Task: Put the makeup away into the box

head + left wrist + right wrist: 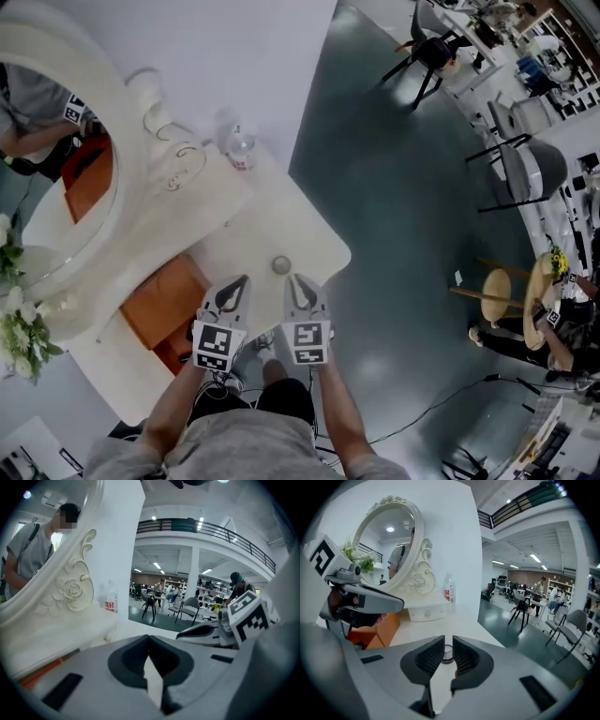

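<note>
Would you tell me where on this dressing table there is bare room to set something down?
The white tabletop is bare between the water bottle by the mirror and the small round jar, and from the jar to the right-hand corner. The left is crowded: the orange box sits beside the mirror's base, flowers beyond.

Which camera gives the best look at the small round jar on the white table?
The head view: the small round grey jar sits whole on the white table, unobstructed. The right gripper view shows only a sliver of the jar beyond its jaws. The left gripper view misses it.
</note>
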The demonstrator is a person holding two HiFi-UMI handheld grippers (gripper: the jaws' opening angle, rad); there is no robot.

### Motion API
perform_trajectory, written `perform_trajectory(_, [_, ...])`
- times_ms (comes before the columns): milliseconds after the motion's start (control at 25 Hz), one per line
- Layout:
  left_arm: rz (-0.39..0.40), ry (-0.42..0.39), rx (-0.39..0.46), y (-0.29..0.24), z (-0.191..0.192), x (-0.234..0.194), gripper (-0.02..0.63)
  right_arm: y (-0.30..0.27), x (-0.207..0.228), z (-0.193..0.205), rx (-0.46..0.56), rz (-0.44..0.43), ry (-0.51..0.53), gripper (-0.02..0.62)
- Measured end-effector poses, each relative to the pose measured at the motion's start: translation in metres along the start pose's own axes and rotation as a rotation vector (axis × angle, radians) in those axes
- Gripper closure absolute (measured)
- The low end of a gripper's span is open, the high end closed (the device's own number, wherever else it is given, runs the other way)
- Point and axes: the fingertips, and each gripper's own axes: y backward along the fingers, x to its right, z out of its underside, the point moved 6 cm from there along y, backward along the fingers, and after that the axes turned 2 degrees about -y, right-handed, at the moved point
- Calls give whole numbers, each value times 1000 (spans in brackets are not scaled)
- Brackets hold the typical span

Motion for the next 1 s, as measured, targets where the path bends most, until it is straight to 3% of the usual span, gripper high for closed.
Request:
perform_trajectory(120, [-11,18,-19,-4,8,-7,606,-18,-2,8,-45,-32,1,438])
perform_trajectory(280, [-14,32,-34,-8,14,-11,606,-39,-2,18,-106,-64,-3,350])
perform_trajectory(600, [-21,56,-48,-12,21,-16,606,-65,2,36,-223,-73,27,344])
perform_trajectory(1000, [-33,66,-49,-11,23,-16,606,-73,3,43,-264,-81,64,374])
